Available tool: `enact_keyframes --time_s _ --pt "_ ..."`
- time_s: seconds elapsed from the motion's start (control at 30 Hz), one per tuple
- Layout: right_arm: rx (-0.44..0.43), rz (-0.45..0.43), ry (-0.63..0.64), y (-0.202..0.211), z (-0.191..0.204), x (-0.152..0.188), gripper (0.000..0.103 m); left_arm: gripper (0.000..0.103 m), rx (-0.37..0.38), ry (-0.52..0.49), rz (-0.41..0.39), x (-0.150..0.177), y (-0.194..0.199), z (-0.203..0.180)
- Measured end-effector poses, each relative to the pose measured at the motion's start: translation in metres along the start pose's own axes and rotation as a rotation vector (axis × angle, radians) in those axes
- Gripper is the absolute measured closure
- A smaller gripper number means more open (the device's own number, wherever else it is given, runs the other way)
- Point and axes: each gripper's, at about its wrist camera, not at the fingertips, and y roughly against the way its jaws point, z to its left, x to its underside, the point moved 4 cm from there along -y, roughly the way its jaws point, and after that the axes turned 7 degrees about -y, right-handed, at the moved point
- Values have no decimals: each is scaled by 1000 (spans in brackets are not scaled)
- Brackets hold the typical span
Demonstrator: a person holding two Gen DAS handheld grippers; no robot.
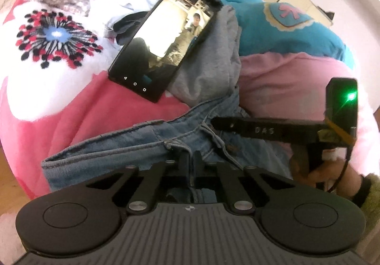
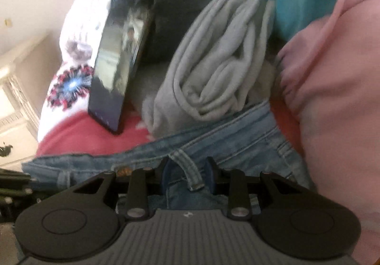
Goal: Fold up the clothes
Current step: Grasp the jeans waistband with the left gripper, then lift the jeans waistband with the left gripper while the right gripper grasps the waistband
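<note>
Both grippers are working the jeans (image 1: 133, 146) waistband edge, the left gripper (image 1: 190, 165) pinching it closed, the right gripper (image 2: 188, 175) gaping around a belt loop (image 2: 187, 167), crowded by the grey garment (image 2: 213, 63).

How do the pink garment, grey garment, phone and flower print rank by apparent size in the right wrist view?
1. Pink garment, though it runs off the frame.
2. Grey garment.
3. Phone.
4. Flower print.
The pink garment sits nearer the camera, so its lead is unsure.
</note>
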Motion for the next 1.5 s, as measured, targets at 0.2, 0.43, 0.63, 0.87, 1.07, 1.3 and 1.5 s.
enact_keyframes --time_s 0.2,0.43,0.63,0.87,1.07,1.3,1.5 --pt "-70 -86 -101 8 -1 -8 102 103 20 34 -73 -6 7 10" --pt "-104 -114 -165 8 -8 -20 102 102 13 35 -137 -15 12 19" --pt "-108 -112 -170 -1 -7 -23 102 102 -7 19 -155 -16 12 24" --pt "-89 -98 -196 -16 -9 -12 101 101 -12 -32 -111 -6 4 30" --pt "-41 -138 -186 19 -17 -17 99 100 6 -41 -99 -5 6 31" --pt "70 -29 -169 -29 -39 -25 99 98 -4 -49 -74 -6 5 27" --pt "144 -23 -164 -15 -34 -36 88 92 61 -6 17 -18 7 32"
